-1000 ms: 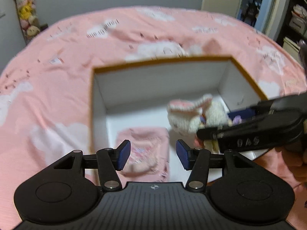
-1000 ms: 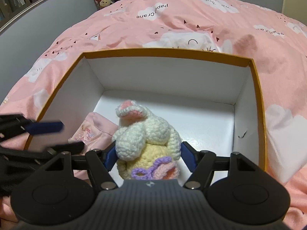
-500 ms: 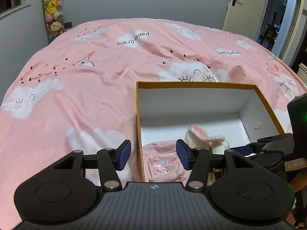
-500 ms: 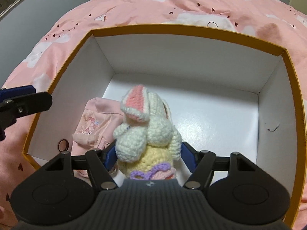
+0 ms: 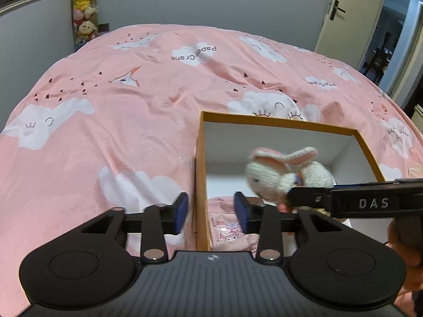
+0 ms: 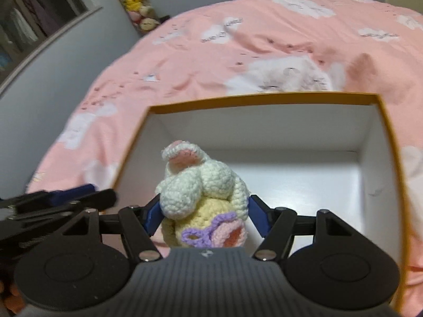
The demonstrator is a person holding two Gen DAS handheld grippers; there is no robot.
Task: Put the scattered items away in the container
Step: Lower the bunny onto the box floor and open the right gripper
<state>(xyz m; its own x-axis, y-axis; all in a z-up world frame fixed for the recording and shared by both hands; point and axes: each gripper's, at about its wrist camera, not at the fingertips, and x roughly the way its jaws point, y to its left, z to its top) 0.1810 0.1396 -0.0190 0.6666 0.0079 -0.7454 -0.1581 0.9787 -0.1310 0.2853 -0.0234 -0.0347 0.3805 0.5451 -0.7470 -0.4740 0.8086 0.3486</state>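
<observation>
A white box with an orange rim [image 5: 280, 122] [image 6: 264, 99] stands open on the pink bed. My right gripper [image 6: 205, 215] is shut on a crocheted white rabbit [image 6: 201, 185] with a yellow body, held above the box's near left part; the rabbit also shows in the left wrist view [image 5: 280, 174]. A folded pink cloth [image 5: 230, 231] lies in the box's near left corner. My left gripper [image 5: 211, 208] is open and empty, its jaws on either side of the box's left wall, above it.
The pink cloud-print bedspread [image 5: 132, 111] surrounds the box. A stack of plush toys [image 5: 84, 8] hangs on the far wall. A door [image 5: 343, 10] is at the back right. The right gripper's arm [image 5: 370, 202] crosses the left view.
My left gripper has pulled back and left, out of the box. My right gripper has risen a little with the rabbit still in it.
</observation>
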